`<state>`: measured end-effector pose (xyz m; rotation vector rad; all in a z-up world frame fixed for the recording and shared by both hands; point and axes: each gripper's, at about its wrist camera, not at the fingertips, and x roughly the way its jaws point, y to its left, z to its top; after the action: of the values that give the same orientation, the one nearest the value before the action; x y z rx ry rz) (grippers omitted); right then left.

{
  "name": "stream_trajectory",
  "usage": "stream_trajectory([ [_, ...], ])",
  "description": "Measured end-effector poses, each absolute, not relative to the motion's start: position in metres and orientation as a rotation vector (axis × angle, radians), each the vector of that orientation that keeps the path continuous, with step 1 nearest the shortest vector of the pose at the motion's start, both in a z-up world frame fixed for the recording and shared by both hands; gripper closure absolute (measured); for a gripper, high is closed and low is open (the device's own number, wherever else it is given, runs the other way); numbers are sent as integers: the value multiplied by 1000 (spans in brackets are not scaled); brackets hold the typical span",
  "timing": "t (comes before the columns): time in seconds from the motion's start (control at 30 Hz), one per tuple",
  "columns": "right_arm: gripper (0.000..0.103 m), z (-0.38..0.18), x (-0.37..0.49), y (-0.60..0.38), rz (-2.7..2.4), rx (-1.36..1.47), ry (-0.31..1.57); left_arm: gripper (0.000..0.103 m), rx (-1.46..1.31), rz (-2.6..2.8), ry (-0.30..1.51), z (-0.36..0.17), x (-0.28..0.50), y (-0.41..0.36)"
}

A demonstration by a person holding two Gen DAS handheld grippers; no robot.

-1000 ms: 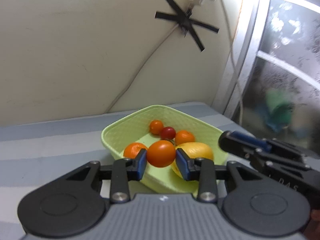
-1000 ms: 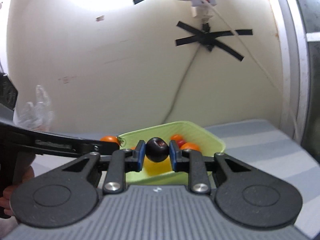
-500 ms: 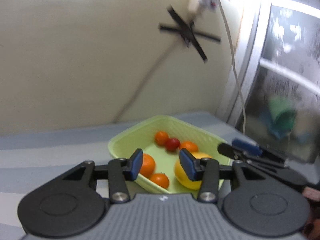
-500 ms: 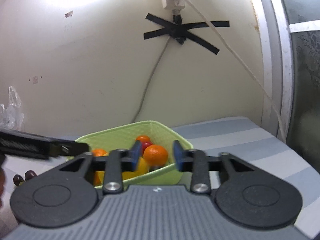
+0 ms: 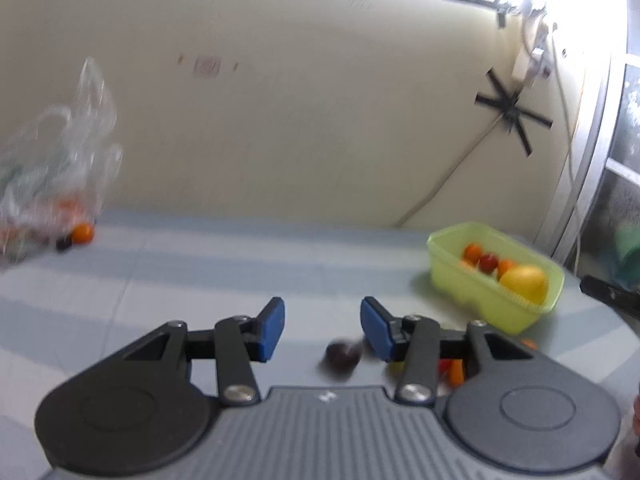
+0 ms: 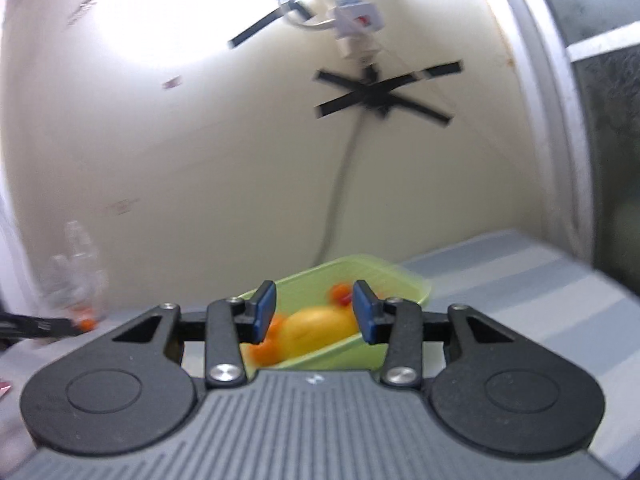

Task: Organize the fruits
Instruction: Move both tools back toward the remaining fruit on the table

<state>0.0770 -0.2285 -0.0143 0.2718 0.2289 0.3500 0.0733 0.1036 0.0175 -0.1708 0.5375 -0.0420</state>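
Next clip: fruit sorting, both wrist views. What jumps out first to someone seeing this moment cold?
The pale green basket at the right of the striped table, holding a yellow fruit and small orange and red ones. Then the left gripper, open and empty, with a dark round fruit loose on the table just below it. At far left by the wall, a clear plastic bag with an orange fruit beside it.

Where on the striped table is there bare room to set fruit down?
Bare: the striped table between the plastic bag and the green basket. Crowded: the basket itself, and around the dark fruit beside the left gripper.
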Motion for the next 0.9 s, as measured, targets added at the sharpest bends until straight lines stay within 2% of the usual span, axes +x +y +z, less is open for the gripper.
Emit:
stream_trajectory([
  [0.03,58,-17,71,-222,382,272,252,60,-181,-55,551,12,72,106],
  [0.1,58,-23,61,-205,444,239,309,51,-193,-88,565,4,75,108],
  [0.13,58,-26,58,-194,469,208,331,50,-190,-99,567,1,77,107],
  [0.43,58,-37,48,-111,595,-85,376,50,-112,-156,626,-22,104,95],
  [0.53,58,-40,56,-98,591,-133,389,54,-93,-166,657,-28,111,94],
  [0.57,58,-41,61,-97,593,-139,403,58,-94,-167,658,-29,112,94],
  [0.6,58,-41,64,-95,596,-140,414,69,-97,-171,655,-29,113,95],
  [0.63,58,-40,65,-95,596,-142,417,76,-106,-183,659,-30,114,96],
  [0.8,59,-44,70,-85,598,-198,426,77,-126,-195,651,-29,109,93],
  [0.83,67,-45,69,-82,597,-217,423,77,-141,-208,650,-28,106,92],
  [0.9,70,-46,67,-79,584,-238,420,77,-156,-226,636,-24,93,88],
])
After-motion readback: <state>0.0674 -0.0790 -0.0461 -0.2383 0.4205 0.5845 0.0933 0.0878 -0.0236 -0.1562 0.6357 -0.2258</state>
